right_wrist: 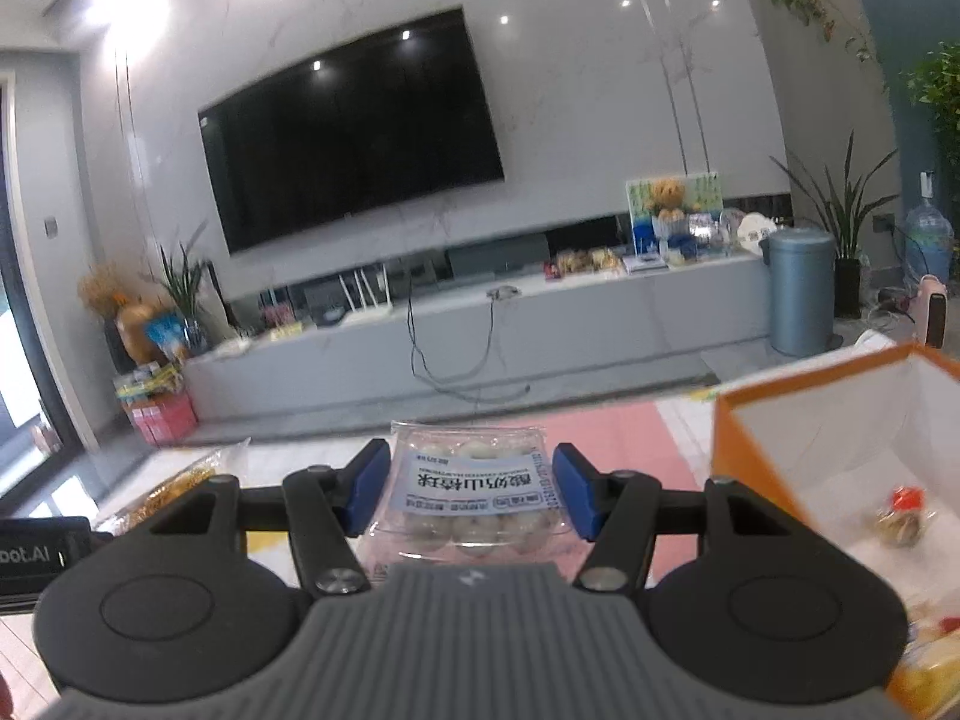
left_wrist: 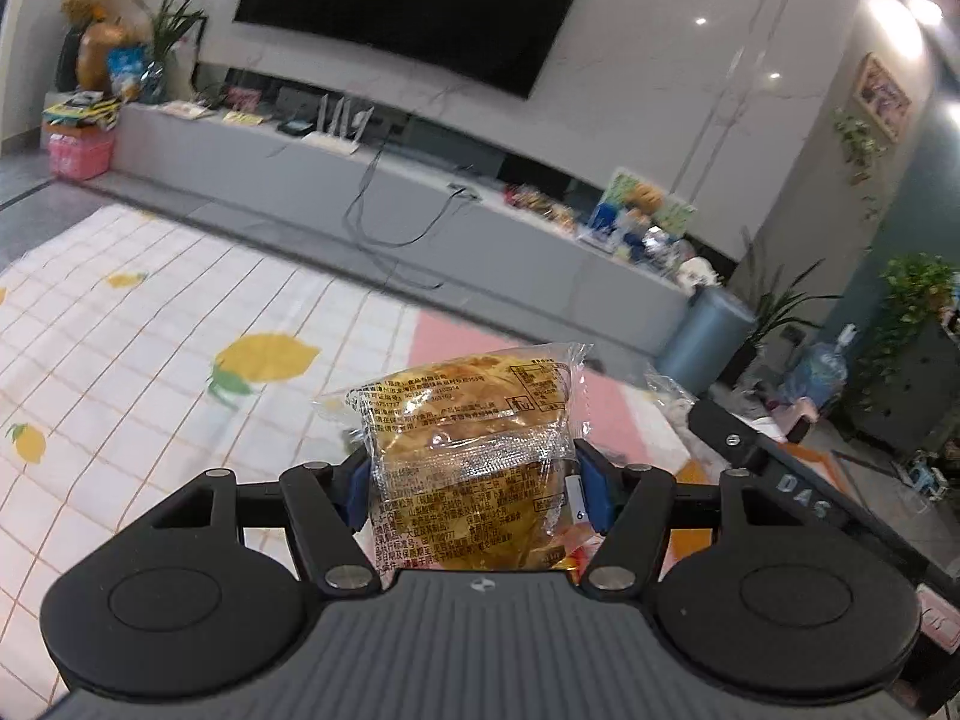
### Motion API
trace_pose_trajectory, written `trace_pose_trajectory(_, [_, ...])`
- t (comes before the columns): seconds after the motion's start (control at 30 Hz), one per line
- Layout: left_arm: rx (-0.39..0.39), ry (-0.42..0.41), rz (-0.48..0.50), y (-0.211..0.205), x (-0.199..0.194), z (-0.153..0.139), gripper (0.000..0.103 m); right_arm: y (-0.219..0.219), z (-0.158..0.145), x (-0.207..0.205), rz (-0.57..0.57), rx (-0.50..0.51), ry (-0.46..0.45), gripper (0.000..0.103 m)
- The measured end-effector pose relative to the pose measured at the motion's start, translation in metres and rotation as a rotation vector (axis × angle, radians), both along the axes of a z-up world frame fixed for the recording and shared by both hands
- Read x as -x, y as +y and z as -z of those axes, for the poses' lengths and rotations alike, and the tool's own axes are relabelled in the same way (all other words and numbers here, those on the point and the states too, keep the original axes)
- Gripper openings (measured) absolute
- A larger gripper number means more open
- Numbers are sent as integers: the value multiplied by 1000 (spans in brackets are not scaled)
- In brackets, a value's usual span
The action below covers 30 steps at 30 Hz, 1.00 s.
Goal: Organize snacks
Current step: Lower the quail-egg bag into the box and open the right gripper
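At lower centre of both views, I have the left gripper [left_wrist: 474, 480] pinching a wrapped pastry [left_wrist: 468, 450] and the right gripper [right_wrist: 471, 489] clamping a clear tray of snack balls [right_wrist: 471, 492], likely bound for the orange box [right_wrist: 840, 420].

Left wrist view looking out along its gripper's fingers, angled down over a lemon-print cloth [left_wrist: 150, 324], right wrist view more level beside an orange box [right_wrist: 798, 420], both close to their fingers, both sharing the far television [left_wrist: 414, 6] and grey cabinet [right_wrist: 480, 324].
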<state>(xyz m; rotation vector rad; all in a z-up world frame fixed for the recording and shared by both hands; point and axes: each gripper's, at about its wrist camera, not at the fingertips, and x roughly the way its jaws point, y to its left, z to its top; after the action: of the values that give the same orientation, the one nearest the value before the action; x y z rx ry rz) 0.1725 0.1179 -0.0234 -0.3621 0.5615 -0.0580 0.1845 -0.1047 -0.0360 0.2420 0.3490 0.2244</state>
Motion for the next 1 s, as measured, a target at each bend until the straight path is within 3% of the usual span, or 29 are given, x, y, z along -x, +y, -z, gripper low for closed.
trace_pose_trajectory(0.27, [21,-80,124,-44,23,-32,74,-97,-54,45,103,-17,-74,59])
trace_pose_trajectory(0.43, [-16,-73,222,-93,24,-34,74,-153,-60,51,150,43,-20,59])
trace_pose_trajectory(0.57, [-33,-52,284,-132,20,-30,74,-182,-45,32,184,161,86,59])
trace_pose_trajectory(0.77, [-94,-7,315,-172,5,-18,74,-216,1,-1,128,-15,224,59])
trace_pose_trajectory(0.83, [-100,7,310,-178,-4,-11,74,-211,16,-10,132,-5,220,59])
trace_pose_trajectory(1.0, [-124,33,309,-190,-12,3,74,-199,44,-33,90,-22,315,59])
